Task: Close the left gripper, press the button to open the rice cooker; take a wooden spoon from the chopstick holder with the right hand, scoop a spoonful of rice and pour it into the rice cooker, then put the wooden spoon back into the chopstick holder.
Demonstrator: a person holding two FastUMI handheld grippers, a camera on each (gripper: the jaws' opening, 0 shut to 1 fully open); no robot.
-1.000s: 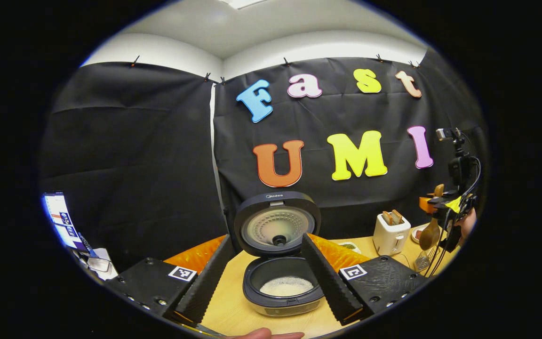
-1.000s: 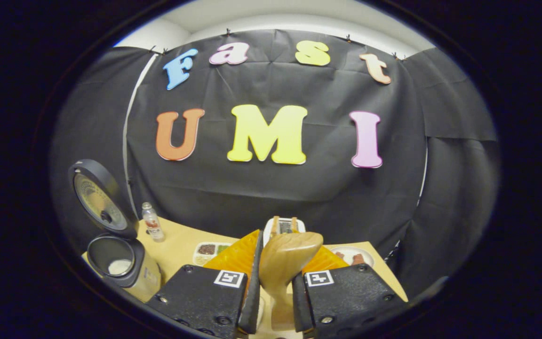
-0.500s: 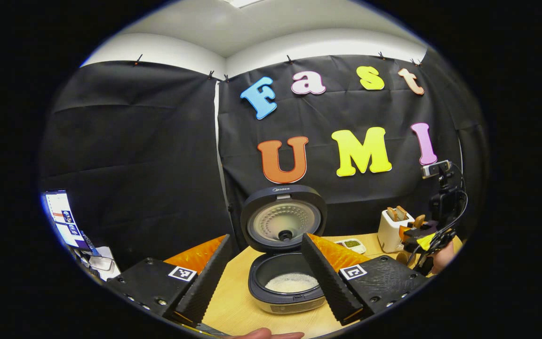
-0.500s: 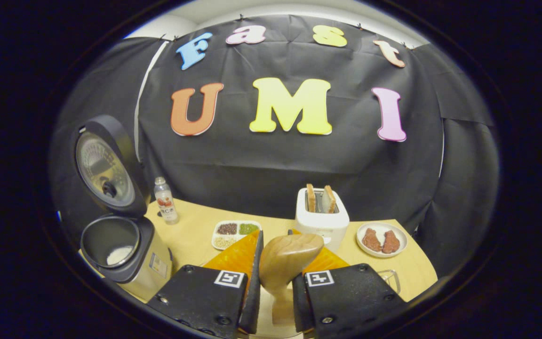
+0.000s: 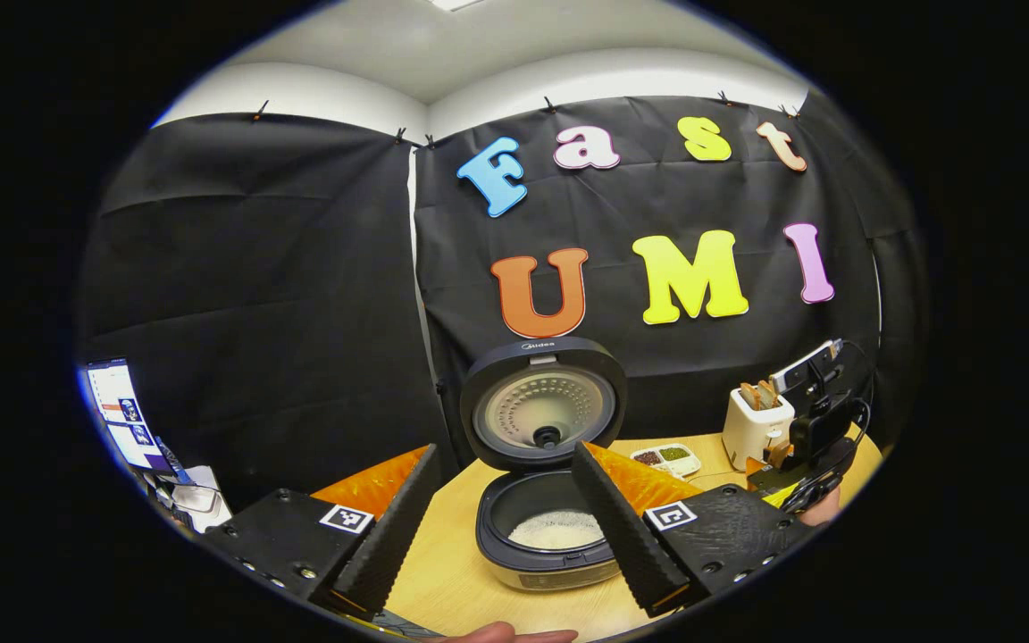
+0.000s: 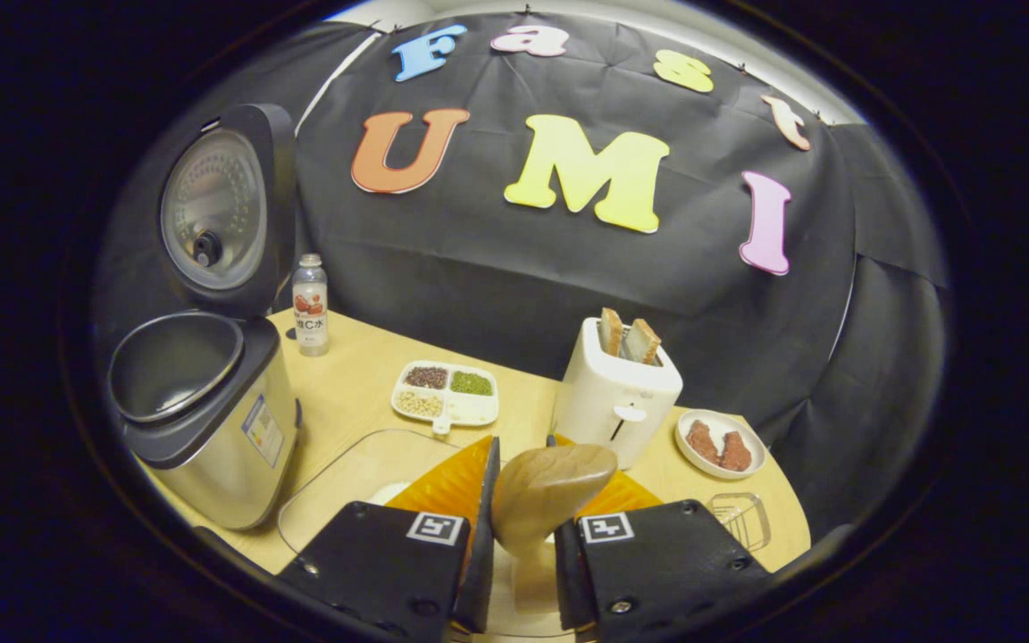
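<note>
Table [image 6: 363, 393]: right hand-held gripper [image 6: 519, 536] clamps wooden spoon [image 6: 550, 487]; left hand-held gripper [image 5: 501, 527] released, facing rice cooker [image 5: 550, 536]

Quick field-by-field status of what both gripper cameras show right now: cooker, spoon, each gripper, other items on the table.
rice cooker: lid up, white rice in pot
wooden spoon: clamped between right gripper's fingers, bowl up
right gripper: shut on spoon, above a clear container
left gripper: open, facing the cooker
toaster: two slices standing in the slots
divided dish: beans or grains in compartments
bottle: upright beside cooker
plate: two reddish pieces
</note>
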